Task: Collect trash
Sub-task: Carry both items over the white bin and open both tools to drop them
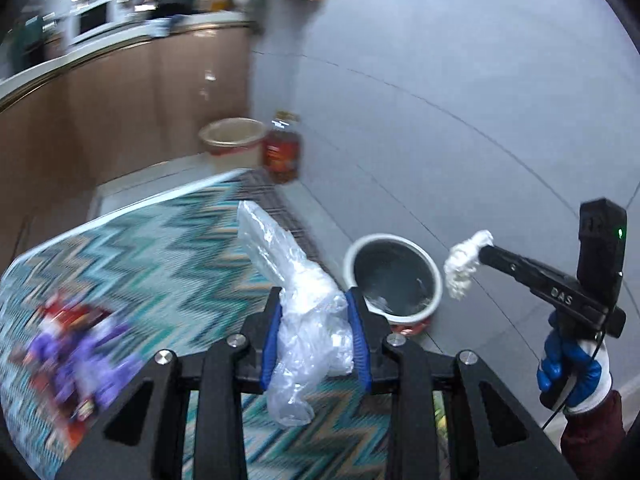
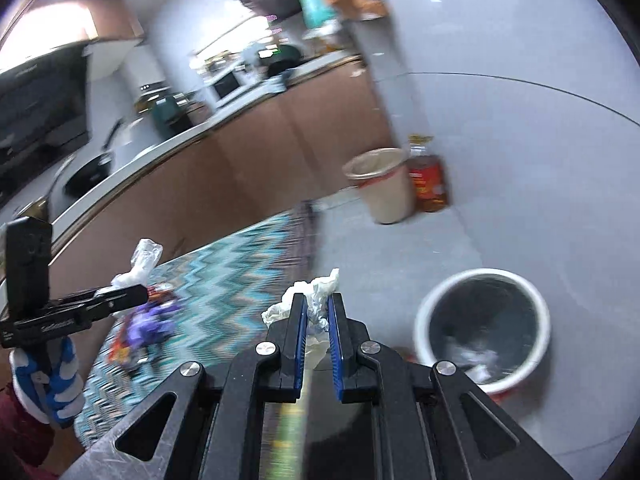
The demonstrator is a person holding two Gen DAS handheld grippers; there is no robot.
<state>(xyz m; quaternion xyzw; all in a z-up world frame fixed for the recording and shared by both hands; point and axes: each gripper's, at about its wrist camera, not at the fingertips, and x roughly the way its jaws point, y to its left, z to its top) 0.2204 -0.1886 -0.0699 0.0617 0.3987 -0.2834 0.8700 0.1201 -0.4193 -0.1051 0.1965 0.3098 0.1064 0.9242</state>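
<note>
My left gripper [image 1: 316, 300] is shut on a crumpled clear plastic bag [image 1: 296, 292], held over the edge of the zigzag-patterned table [image 1: 160, 240]. It also shows in the right wrist view [image 2: 142, 294] with the bag [image 2: 140, 264]. My right gripper [image 2: 318, 300] is shut on a crumpled white tissue [image 2: 316, 284]; it shows in the left wrist view [image 1: 482, 250] holding the tissue [image 1: 464, 264] just right of the white bin [image 1: 394, 276]. The bin [image 2: 484, 320] stands on the floor with some trash inside.
A purple and red snack wrapper [image 1: 76, 356] lies on the table. A second beige bin [image 1: 236, 140] and an oil bottle [image 1: 282, 146] stand by the brown counter [image 1: 120, 100]. Grey floor tiles [image 1: 460, 100] surround the bins.
</note>
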